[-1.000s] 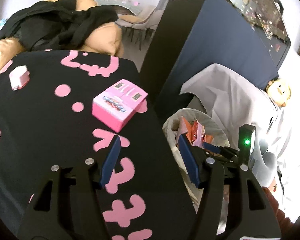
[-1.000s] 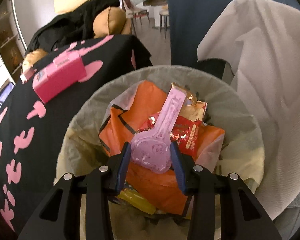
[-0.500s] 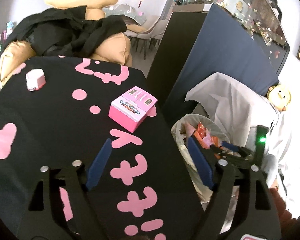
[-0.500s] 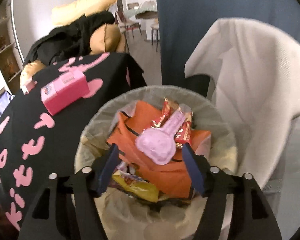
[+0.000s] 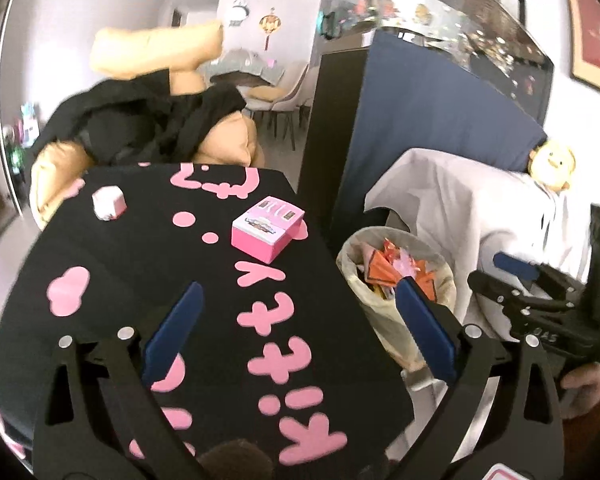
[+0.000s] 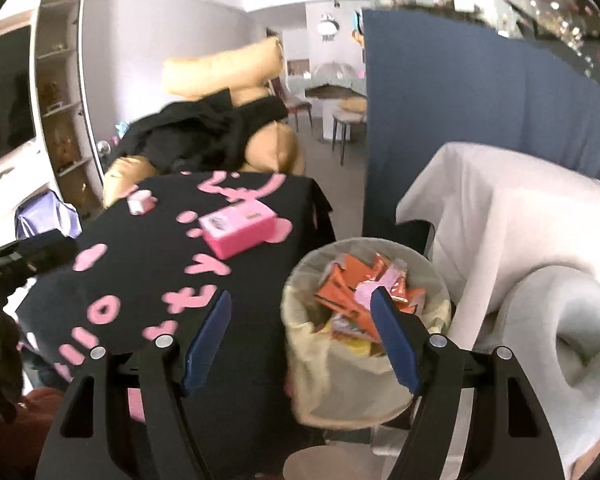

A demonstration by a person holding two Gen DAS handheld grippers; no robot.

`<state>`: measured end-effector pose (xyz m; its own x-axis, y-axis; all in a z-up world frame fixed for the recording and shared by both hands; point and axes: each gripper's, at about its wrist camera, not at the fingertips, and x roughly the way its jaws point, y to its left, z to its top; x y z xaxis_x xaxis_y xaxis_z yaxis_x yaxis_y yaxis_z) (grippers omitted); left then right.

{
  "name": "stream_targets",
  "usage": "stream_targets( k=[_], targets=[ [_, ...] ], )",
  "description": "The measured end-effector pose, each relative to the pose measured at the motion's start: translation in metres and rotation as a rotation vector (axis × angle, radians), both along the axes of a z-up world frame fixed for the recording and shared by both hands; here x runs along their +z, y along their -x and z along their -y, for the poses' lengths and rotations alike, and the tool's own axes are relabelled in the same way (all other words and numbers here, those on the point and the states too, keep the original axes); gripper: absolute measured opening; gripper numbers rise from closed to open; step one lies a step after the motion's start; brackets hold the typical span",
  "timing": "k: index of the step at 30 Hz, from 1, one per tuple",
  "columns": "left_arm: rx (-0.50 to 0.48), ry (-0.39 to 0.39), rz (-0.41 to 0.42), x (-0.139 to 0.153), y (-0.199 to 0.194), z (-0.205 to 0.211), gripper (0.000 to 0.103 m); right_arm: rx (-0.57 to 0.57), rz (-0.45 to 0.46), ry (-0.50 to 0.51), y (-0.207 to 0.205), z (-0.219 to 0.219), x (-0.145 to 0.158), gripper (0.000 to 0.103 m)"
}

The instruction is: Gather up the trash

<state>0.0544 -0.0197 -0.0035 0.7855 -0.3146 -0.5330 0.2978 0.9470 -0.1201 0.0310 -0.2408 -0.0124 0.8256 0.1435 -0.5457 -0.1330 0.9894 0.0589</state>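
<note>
Beside the counter [image 5: 148,248], off its right edge: lined trash bin [image 6: 300,344], holding orange wrappers [image 6: 340,280] and a pale pink scoop [image 6: 366,292]. On counter, left of bin: pink box [image 5: 266,230]; farther left, small white-pink box [image 5: 108,202]. Left tool [image 5: 296,320]: spread, empty, above counter near bin. Right tool [image 6: 300,320]: spread, empty, above bin.

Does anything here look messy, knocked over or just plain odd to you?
Nothing is spilled or tipped. The bin stands upright beside the table, packed with wrappers up to its rim. A pink box sits askew near the table's edge, and black clothing is heaped on the tan cushions behind.
</note>
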Motion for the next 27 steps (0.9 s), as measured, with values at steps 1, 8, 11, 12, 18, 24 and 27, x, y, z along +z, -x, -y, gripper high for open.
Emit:
stream_targets(
  k=[1,8,11,12,18,24,27],
  targets=[
    [-0.005,-0.013,0.011,0.003,0.01,0.002,0.093,-0.003,0.008,-0.006,0.009,-0.004,0.003,0.068],
    [0.05,-0.071,0.084,0.018,0.06,0.005,0.093,-0.033,0.034,-0.038,0.067,-0.023,0.013,0.068],
    [0.066,-0.09,0.064,0.014,0.066,0.004,0.093,-0.045,0.053,-0.041,0.08,-0.027,0.014,0.068],
    [0.068,-0.095,0.065,0.015,0.068,0.004,0.093,-0.044,0.057,-0.053,0.084,-0.028,0.015,0.068],
    [0.058,-0.094,0.139,0.026,0.086,0.004,0.093,-0.046,0.111,-0.047,0.1,-0.037,0.022,0.068],
    [0.076,-0.093,0.142,0.03,0.088,0.002,0.093,-0.05,0.161,-0.051,0.112,-0.037,0.032,0.068],
    [0.08,-0.091,0.148,0.031,0.091,0.001,0.093,-0.042,0.161,-0.06,0.112,-0.037,0.032,0.068]
  ],
)
